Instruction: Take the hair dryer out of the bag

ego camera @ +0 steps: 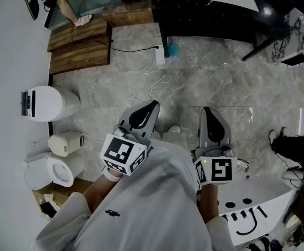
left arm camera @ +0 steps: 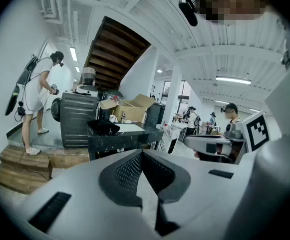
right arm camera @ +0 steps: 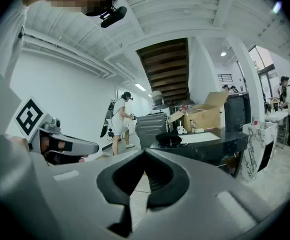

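A black bag lies on the dark table across the room; the right gripper view shows the bag there too. No hair dryer is visible in any view. My left gripper and right gripper are held side by side close to my body, over the grey floor, pointing towards that table. Both are shut with nothing between the jaws, as the left gripper and right gripper show in their own views. The bag is well out of reach of either one.
A cardboard box stands open on the table beside the bag, with a dark grey case behind it. A person stands on wooden steps at the back left. White bins line the left wall. A white cable lies on the floor.
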Demonstrator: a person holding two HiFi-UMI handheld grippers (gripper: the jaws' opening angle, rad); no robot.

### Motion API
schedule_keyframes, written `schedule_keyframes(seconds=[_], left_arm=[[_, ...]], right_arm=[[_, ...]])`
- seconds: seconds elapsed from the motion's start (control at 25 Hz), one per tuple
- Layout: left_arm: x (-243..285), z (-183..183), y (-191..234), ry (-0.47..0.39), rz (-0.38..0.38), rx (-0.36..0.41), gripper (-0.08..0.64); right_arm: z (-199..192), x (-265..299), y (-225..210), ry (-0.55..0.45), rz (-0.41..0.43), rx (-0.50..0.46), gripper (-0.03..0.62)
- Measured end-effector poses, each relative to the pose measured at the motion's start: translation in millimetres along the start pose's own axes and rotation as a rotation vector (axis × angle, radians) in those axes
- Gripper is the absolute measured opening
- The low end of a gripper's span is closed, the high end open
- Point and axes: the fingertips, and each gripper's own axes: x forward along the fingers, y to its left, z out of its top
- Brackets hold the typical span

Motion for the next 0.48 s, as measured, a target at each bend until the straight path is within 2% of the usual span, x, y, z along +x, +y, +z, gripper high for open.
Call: schedule_keyframes(seconds=[0.2, 0.32, 0.48], left_arm=[[-39.3, -9.2, -7.3, 0.018, 0.008, -0.018, 0.008], [-48.9, -14.3, -10.0, 0.015, 0.009, -0.009, 0.008], [-54.5, -14.9, -12.0, -0.005, 0.019, -0.006, 0.008]], right_arm=[[4.6, -23.5, 32.0, 0.005, 0.009, -0.009, 0.011], [4.9, -30.6, 39.6, 0.009, 0.019, -0.023, 0.011], [3.7, -39.4, 41.2, -0.014, 0.048, 0.007, 0.011]])
